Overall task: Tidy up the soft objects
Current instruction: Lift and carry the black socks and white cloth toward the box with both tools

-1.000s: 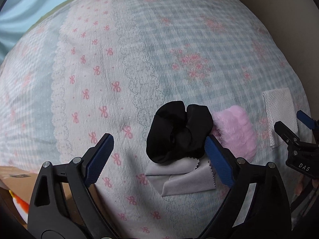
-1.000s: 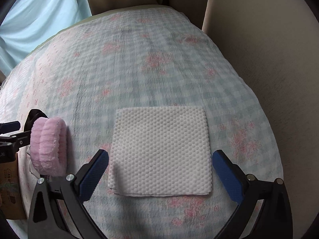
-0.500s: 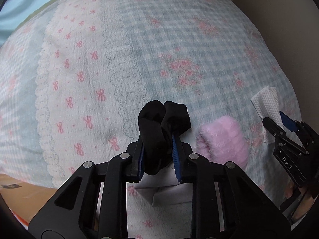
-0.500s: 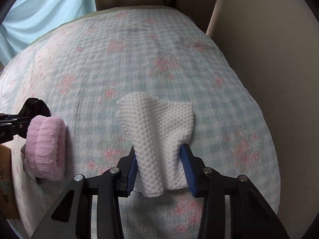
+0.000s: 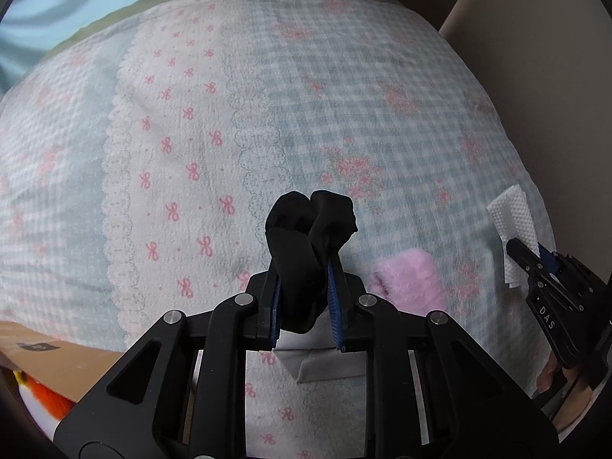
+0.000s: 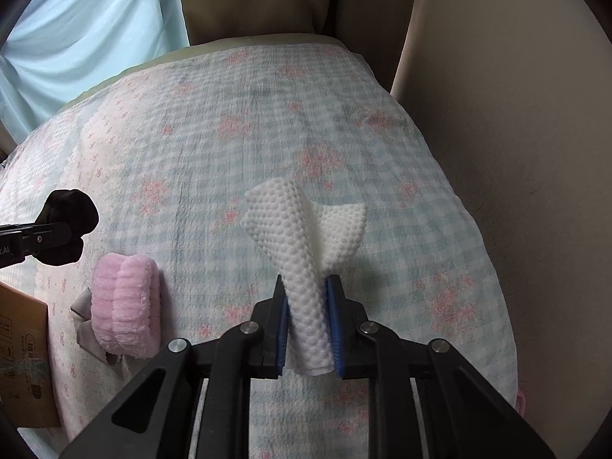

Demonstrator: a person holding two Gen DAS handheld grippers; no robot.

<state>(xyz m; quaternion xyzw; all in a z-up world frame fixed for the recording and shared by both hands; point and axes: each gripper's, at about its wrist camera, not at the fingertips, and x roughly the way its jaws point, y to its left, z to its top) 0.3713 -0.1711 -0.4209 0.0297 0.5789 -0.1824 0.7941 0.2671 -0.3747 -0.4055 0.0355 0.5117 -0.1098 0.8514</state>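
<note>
My left gripper (image 5: 305, 302) is shut on a black fabric scrunchie (image 5: 310, 229) and holds it above the patterned cloth; it also shows in the right wrist view (image 6: 70, 214). My right gripper (image 6: 309, 325) is shut on a white dimpled cloth (image 6: 302, 244), lifted and bunched; that cloth shows at the right edge of the left wrist view (image 5: 514, 222). A pink fluffy band (image 5: 411, 279) lies on the cloth between the grippers, also in the right wrist view (image 6: 124, 302). A folded grey cloth (image 5: 329, 363) lies under the left gripper.
A pale blue checked bedspread with pink bows and flowers (image 5: 344, 88) covers the surface. A cardboard box (image 6: 23, 363) and an orange and white plush (image 5: 42, 401) sit at the left edge. A beige wall (image 6: 516, 134) stands on the right, a light blue curtain (image 6: 88, 30) behind.
Both grippers closed from open. The left took hold of the black scrunchie and lifted it off the grey cloth. The right pinched the flat white cloth and raised it.
</note>
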